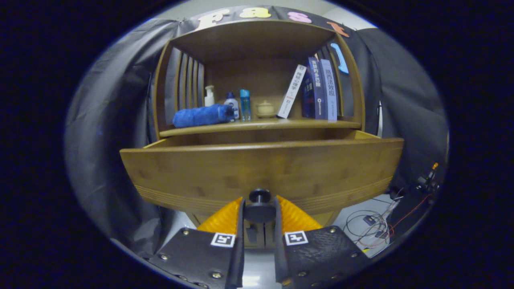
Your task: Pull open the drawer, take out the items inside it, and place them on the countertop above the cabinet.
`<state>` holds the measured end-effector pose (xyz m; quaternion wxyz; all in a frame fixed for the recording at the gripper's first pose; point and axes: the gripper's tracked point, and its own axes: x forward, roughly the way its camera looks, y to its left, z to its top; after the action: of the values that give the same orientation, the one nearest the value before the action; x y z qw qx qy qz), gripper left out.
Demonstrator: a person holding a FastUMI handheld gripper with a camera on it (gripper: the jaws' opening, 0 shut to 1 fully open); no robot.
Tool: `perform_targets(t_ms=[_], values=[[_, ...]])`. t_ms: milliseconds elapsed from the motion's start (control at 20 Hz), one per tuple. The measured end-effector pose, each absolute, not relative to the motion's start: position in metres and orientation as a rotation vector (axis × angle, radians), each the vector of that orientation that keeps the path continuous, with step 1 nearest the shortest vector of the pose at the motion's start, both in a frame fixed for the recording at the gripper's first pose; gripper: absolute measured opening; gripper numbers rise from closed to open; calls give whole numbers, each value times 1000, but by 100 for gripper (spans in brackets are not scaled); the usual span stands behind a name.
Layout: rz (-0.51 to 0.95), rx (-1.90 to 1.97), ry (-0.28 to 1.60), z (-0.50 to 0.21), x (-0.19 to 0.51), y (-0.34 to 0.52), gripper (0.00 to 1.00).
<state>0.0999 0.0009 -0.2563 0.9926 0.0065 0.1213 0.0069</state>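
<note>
Clamped on the dark round knob (pixel 260 208) are both fingers of the gripper (pixel 259 209), one pressed to each side of it, so that a pull can be passed straight to the wooden bamboo-coloured drawer (pixel 261 170). The drawer front is seen standing forward of the wooden cabinet (pixel 257 80), its side walls exposed behind it, so it is judged to be drawn part of the way out. The inside is hidden by the tall front panel, and what lies within cannot be told. On the countertop shelf (pixel 261 125) above, a rolled blue towel (pixel 202 115), small bottles (pixel 232 105), a pale lidded jar (pixel 265 108) and upright books (pixel 319 90) are kept towards the back and sides; bare wood is left along the front edge, where removed items could be set.
</note>
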Motion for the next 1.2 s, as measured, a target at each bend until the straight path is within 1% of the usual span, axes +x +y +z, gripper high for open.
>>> perform_targets(t_ms=[700,900,950,1050,1100,1150,1200], values=[[17,78,301,-268,19,4,31],[4,142,361,-272,17,3,31],[14,193,413,-279,13,5,39],[0,241,515,-288,-2,5,62],[-16,231,525,-297,-8,-1,73],[-21,223,517,-290,-10,-4,85],[-22,215,503,-280,-12,-4,84]])
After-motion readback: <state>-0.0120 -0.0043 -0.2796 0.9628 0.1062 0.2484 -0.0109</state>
